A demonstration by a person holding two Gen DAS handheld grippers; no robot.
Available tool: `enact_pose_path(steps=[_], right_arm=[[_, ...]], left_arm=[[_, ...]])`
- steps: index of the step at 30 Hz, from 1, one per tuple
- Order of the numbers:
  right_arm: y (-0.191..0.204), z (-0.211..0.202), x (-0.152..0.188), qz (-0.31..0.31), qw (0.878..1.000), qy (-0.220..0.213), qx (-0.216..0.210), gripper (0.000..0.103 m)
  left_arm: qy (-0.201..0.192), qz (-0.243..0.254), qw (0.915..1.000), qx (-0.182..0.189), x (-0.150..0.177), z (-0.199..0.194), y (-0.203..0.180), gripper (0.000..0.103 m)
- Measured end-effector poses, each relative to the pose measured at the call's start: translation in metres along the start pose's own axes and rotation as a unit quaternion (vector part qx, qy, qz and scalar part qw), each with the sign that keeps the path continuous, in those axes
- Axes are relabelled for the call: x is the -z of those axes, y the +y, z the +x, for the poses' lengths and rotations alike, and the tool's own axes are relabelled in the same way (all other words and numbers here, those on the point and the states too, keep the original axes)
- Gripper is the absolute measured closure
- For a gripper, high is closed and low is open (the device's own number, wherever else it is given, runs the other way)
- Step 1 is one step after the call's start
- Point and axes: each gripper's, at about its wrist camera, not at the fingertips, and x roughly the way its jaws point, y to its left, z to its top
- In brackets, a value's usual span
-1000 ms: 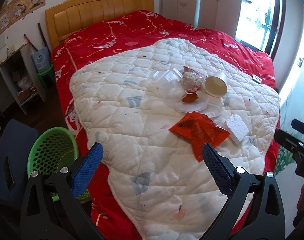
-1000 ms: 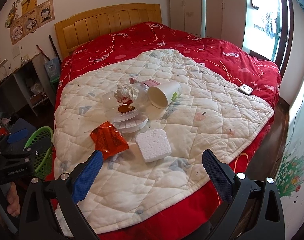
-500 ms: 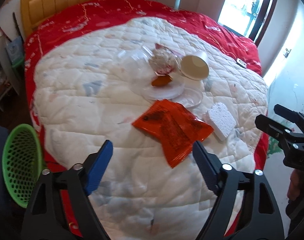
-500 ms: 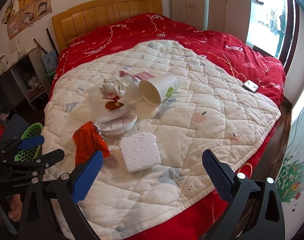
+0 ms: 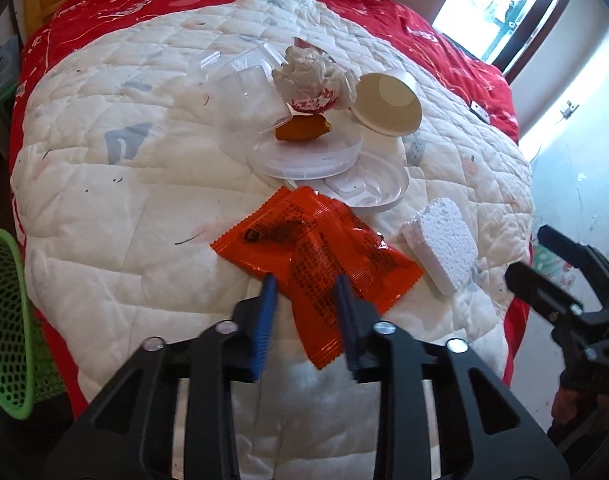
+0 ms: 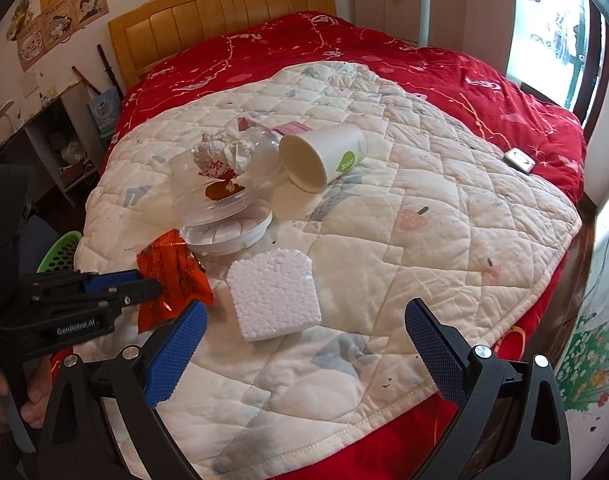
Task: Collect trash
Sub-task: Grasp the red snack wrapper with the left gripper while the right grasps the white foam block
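An orange snack wrapper [image 5: 324, 248] lies on the white quilt [image 5: 124, 208] near its front edge. My left gripper [image 5: 304, 284] is over the wrapper's near corner, its jaws closing, and the blue pads pinch the foil. The right wrist view shows the wrapper [image 6: 172, 276] bunched at those tips. A white foam block [image 6: 274, 292] sits just beyond my right gripper [image 6: 304, 340], which is open and holds nothing. Farther back lie clear plastic containers [image 5: 304, 152], crumpled tissue [image 5: 308, 76] and a tipped paper cup [image 6: 324, 156].
A green mesh basket [image 5: 4, 320] stands on the floor at the bed's left side. The quilt covers a red bedspread [image 6: 424, 64], where a small device [image 6: 520, 159] rests at the right. A shelf unit [image 6: 60, 148] stands by the wooden headboard [image 6: 224, 8].
My left gripper dropped toward the orange wrapper and its jaws went from wide apart to pinched on the near corner. The right gripper came a little closer to the foam block, still open.
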Motion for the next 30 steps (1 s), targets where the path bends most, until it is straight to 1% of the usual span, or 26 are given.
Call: enact_pose_path(steps=[1,2,3,6,9,11,12,18,22,23,24,25,26,27,28,30], right_arm=[[0.000,0.002,0.001,-0.002,1.000,0.001,-0.002,0.007],[0.000,0.003,0.001,-0.003,1.000,0.002,-0.005,0.007],[0.001,0.005,0.002,-0.005,1.000,0.004,-0.008,0.007],[0.005,0.012,0.004,-0.014,1.000,0.007,-0.017,0.007],[0.008,0.021,0.005,-0.022,1.000,0.012,-0.017,0.008],[0.009,0.027,0.005,-0.023,0.999,0.017,-0.020,0.010],[0.009,0.032,0.005,-0.024,0.999,0.021,-0.023,0.017],[0.008,0.052,0.006,-0.026,0.999,0.037,-0.030,0.023],[0.008,0.060,0.005,-0.030,0.998,0.045,-0.034,0.034],[0.007,0.060,0.005,-0.030,0.998,0.045,-0.037,0.037],[0.007,0.059,0.006,-0.029,0.998,0.044,-0.038,0.038],[0.007,0.058,0.006,-0.030,0.998,0.043,-0.039,0.040],[0.006,0.058,0.006,-0.030,0.998,0.042,-0.039,0.044],[0.006,0.057,0.006,-0.029,0.998,0.040,-0.042,0.044],[0.005,0.055,0.007,-0.027,0.998,0.039,-0.044,0.044],[0.004,0.054,0.007,-0.027,0.998,0.039,-0.044,0.044]], left_arm=[[-0.004,0.001,1.0000,0.000,0.000,-0.002,-0.001,0.085],[-0.006,0.002,1.0000,-0.001,0.000,-0.004,0.000,0.089],[-0.008,0.004,0.9999,-0.004,0.001,-0.006,0.001,0.098],[-0.014,0.001,0.9999,-0.006,0.000,-0.011,0.005,0.103],[-0.020,-0.002,0.9997,-0.011,0.000,-0.016,0.009,0.103],[-0.024,-0.005,0.9996,-0.011,0.001,-0.020,0.011,0.103],[-0.027,-0.006,0.9996,-0.013,0.001,-0.021,0.013,0.103],[-0.029,-0.011,0.9995,0.000,0.001,-0.027,0.018,0.103],[-0.024,-0.008,0.9997,-0.008,-0.002,-0.025,0.017,0.100],[-0.021,-0.008,0.9997,-0.011,-0.002,-0.024,0.018,0.092],[-0.019,-0.008,0.9997,-0.015,-0.003,-0.023,0.019,0.073],[-0.021,-0.007,0.9996,-0.020,-0.004,-0.023,0.019,0.063],[-0.029,0.002,0.9991,-0.031,-0.006,-0.024,0.018,0.048],[-0.033,0.009,0.9989,-0.032,-0.006,-0.024,0.018,0.044],[-0.036,0.017,0.9987,-0.031,-0.008,-0.024,0.017,0.043],[-0.030,0.042,0.9985,-0.015,-0.012,-0.021,0.012,0.036]])
